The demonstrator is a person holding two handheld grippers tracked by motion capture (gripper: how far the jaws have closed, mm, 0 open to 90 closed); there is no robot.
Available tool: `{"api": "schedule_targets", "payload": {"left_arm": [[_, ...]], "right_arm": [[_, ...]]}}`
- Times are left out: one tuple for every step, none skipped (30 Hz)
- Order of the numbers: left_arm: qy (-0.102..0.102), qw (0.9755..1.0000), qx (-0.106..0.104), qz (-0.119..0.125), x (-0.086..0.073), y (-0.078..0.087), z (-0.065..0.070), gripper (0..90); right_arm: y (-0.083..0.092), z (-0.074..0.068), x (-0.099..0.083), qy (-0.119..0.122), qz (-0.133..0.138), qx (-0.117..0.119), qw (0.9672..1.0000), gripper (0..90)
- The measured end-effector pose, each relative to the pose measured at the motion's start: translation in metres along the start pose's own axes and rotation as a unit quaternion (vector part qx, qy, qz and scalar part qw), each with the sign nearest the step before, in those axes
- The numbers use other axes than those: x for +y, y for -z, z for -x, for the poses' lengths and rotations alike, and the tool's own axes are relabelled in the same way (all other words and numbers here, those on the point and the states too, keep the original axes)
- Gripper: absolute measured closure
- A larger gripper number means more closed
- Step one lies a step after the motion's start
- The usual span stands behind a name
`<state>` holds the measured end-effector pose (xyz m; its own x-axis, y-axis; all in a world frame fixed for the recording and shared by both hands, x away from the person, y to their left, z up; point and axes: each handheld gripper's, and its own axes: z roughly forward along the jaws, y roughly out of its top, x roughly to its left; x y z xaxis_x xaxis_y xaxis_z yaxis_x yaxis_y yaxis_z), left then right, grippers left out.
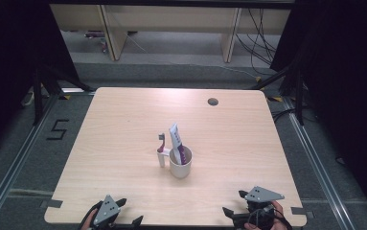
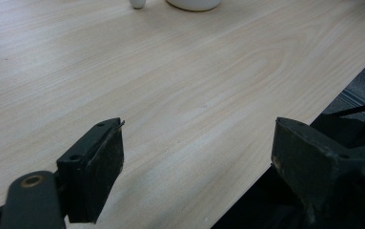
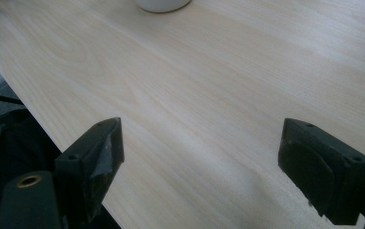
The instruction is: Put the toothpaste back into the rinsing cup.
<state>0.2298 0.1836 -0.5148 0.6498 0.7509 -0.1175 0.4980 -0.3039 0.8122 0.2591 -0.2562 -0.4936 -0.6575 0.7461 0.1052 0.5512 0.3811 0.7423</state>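
Standing mid-table, the white mug (image 1: 180, 164) holds a toothpaste tube (image 1: 177, 140) and a toothbrush (image 1: 161, 143). At seven o'clock the left gripper (image 1: 123, 214) waits with jaws spread wide and empty. At five o'clock the right gripper (image 1: 236, 203) is likewise spread and empty.

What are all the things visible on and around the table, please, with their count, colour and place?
mug: one, white, near the middle of the table, handle toward the left.
toothpaste tube: one, white and purple, standing inside the mug, leaning left.
toothbrush: one, white with purple, upright just left of the mug, by its handle.
table: one, light wood, with a round hole near its far right edge.
number marking: one, black "5", on the grey floor left of the table.
cables: several, dark, on the floor beyond the table, far right.
left gripper: one, black with grey plate, at the near left edge, jaws open.
right gripper: one, black with grey plate, at the near right edge, jaws open.
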Motion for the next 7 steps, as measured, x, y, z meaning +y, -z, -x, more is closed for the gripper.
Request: {"api": "schedule_targets", "payload": {"left_arm": [[0.000, 1.0000, 0.000, -0.002, 0.0001, 0.0003, -0.0001, 17.8], [0.000, 1.0000, 0.001, -0.003, 0.0003, 0.0005, 0.0000, 17.8], [0.001, 1.0000, 0.001, -0.003, 0.0003, 0.0005, 0.0000, 17.8], [0.001, 1.0000, 0.000, 0.000, 0.0001, 0.0002, -0.0001, 17.8], [0.000, 1.0000, 0.000, 0.000, 0.0001, 0.0002, -0.0002, 17.8], [0.001, 1.0000, 0.000, 0.001, 0.0001, 0.0002, -0.0002, 17.8], [0.001, 1.0000, 0.000, 0.000, 0.0001, 0.0002, -0.0001, 17.8]], "right_arm": [[0.0002, -0.0009, -0.0004, -0.005, -0.002, 0.001, 1.0000, 16.7], [-0.0005, 0.0012, -0.0003, 0.007, 0.000, 0.007, 1.0000, 16.7], [0.0002, 0.0006, -0.0007, 0.004, -0.002, 0.008, 1.0000, 16.7], [0.0001, 0.0012, -0.0010, 0.008, 0.001, 0.010, 0.9999, 16.7], [0.0002, 0.0009, -0.0012, 0.006, 0.001, 0.009, 0.9999, 16.7], [0.0014, -0.0009, -0.0016, -0.002, -0.001, 0.003, 1.0000, 16.7], [0.0021, -0.0021, -0.0021, -0.010, -0.002, 0.001, 0.9999, 16.7]]}}
